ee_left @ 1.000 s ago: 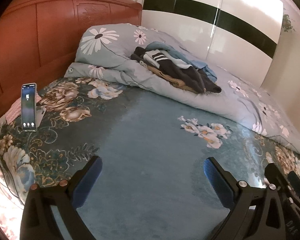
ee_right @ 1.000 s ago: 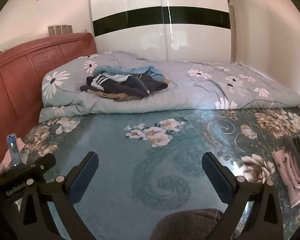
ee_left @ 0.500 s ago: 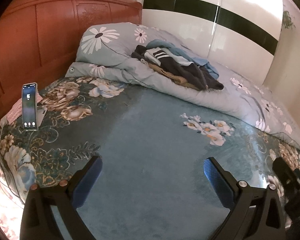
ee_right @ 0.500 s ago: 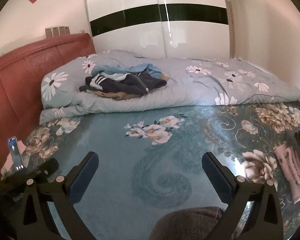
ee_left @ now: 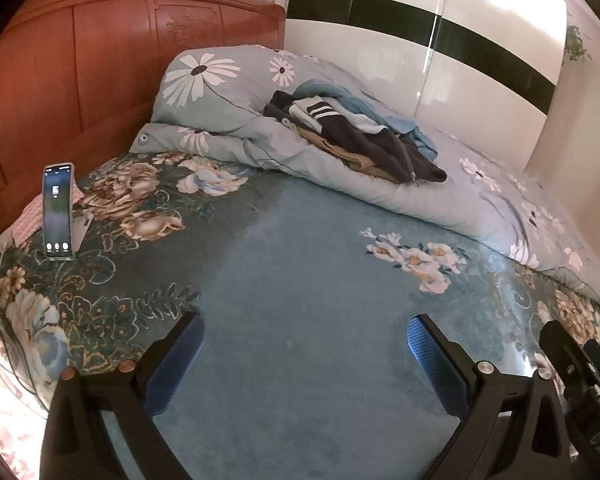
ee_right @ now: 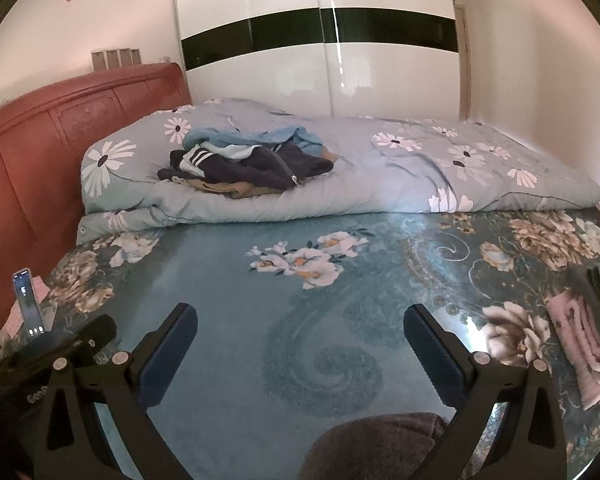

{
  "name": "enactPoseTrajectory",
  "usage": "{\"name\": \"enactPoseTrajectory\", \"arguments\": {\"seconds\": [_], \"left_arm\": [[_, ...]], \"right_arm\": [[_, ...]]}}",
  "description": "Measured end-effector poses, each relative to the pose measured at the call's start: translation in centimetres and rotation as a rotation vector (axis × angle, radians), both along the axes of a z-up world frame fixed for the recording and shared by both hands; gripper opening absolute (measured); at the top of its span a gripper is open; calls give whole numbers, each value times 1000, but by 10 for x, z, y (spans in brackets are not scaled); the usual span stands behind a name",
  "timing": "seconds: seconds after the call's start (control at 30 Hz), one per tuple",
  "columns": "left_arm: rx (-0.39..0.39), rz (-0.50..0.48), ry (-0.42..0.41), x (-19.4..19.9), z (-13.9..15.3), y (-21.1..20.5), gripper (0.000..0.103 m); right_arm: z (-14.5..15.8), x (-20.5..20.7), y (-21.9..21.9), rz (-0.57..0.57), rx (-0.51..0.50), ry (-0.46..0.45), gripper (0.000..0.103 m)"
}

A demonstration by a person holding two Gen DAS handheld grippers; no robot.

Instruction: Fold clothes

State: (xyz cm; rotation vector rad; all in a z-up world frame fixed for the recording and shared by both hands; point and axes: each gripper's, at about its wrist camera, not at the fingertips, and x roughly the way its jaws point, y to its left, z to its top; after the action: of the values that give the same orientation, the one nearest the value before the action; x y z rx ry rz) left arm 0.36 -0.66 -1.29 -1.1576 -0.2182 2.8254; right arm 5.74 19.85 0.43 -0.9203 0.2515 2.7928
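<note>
The pile of clothes (ee_left: 352,136) (ee_right: 248,164) lies crumpled on the folded duvet (ee_left: 380,184) (ee_right: 380,176) near the bed's headboard (ee_left: 100,60) end, its long axis running along the duvet. A phone (ee_left: 58,212) (ee_right: 29,304) stands propped at the bed's near headboard corner; folded pink cloth (ee_right: 580,340) lies near the foot edge. The left tool (ee_left: 304,364) and right tool (ee_right: 300,356) hover level over bare teal bedspread (ee_left: 300,280), both spread wide and empty, well apart from the pile.

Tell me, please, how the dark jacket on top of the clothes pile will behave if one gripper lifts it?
The dark jacket lies crumpled, so it will probably hang limp and unfold. It overlaps the blue garment and tan garment, so it may drag them. Its zipper end will likely dangle.
</note>
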Motion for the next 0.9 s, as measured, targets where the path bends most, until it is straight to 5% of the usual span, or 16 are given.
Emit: {"name": "enactPoseTrajectory", "arguments": {"seconds": [0.9], "left_arm": [[42,-29,-50,-16,-14,-1,103]], "right_arm": [[-14,-15,-7,12,27,-87,103]]}}
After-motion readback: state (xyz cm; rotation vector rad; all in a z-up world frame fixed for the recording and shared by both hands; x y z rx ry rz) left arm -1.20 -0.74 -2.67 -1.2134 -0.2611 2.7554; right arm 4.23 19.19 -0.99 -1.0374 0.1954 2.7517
